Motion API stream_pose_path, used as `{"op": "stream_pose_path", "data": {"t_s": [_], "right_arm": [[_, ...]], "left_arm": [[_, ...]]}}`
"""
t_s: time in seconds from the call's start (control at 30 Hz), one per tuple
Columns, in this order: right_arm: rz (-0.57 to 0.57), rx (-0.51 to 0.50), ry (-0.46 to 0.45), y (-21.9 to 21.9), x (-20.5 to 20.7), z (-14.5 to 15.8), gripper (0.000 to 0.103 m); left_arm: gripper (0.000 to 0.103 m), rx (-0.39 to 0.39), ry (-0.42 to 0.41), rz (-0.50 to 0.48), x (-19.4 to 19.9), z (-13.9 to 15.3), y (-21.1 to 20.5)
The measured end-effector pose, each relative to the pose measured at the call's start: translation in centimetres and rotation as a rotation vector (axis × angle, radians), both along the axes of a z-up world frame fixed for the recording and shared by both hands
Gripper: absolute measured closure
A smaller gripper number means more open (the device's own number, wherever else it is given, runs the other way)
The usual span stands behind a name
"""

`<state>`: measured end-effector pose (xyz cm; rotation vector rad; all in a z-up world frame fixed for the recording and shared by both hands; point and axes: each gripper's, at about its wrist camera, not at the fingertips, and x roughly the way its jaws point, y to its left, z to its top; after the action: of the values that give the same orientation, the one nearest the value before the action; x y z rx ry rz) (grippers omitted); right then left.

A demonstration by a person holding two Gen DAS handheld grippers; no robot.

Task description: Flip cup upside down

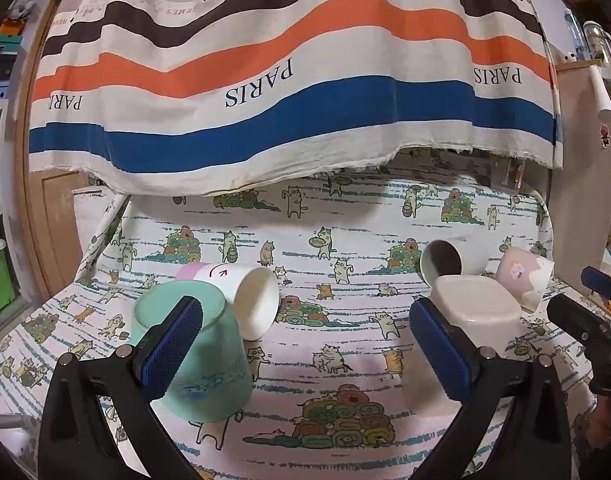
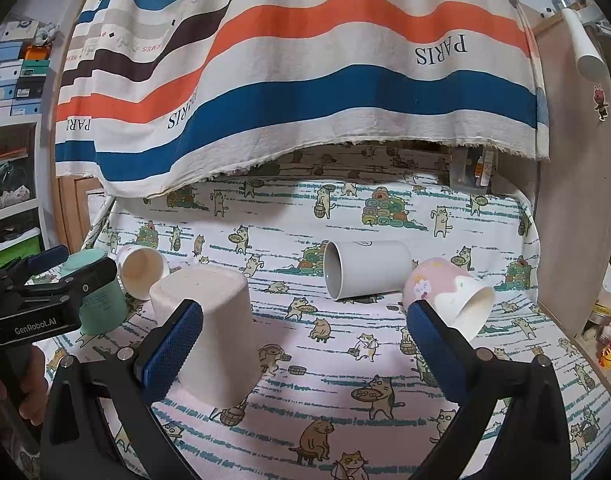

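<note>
A mint-green cup [image 1: 203, 356] stands upside down behind my left gripper's left finger; it also shows in the right wrist view [image 2: 99, 296]. A cream cup [image 1: 469, 320] stands upside down by the right finger, and by my right gripper's left finger [image 2: 213, 328]. A white paper cup [image 1: 249, 296] lies on its side behind the green one. A white mug [image 2: 365, 272] and a pink cup [image 2: 445, 296] lie on their sides. My left gripper [image 1: 305, 344] is open and empty. My right gripper [image 2: 305, 344] is open and empty.
The table carries a cat-print cloth [image 2: 345, 400]. A striped PARIS cloth [image 1: 289, 80] hangs over the back. A wooden panel [image 2: 577, 200] bounds the right side. Shelves with boxes [image 2: 17, 68] stand at the left.
</note>
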<state>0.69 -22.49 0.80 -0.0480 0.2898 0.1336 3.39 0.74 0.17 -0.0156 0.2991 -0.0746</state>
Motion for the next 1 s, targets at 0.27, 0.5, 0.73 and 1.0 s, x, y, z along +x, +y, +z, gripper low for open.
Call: {"op": "stream_pose_path", "data": {"t_s": [0.27, 0.5, 0.73, 1.0], "right_arm": [[-0.005, 0.000, -0.001, 0.00, -0.03, 0.01, 0.000], [-0.006, 0.002, 0.000, -0.07, -0.01, 0.02, 0.000], [-0.009, 0.002, 0.000, -0.09, -0.02, 0.01, 0.000], [-0.009, 0.000, 0.000, -0.05, 0.01, 0.00, 0.000]], "left_arm": [[0.000, -0.009, -0.003, -0.002, -0.07, 0.03, 0.11], [0.000, -0.006, 0.000, -0.004, -0.16, 0.02, 0.13], [0.000, 0.010, -0.001, -0.003, -0.20, -0.02, -0.21], [0.000, 0.011, 0.001, -0.003, -0.19, -0.02, -0.22]]}}
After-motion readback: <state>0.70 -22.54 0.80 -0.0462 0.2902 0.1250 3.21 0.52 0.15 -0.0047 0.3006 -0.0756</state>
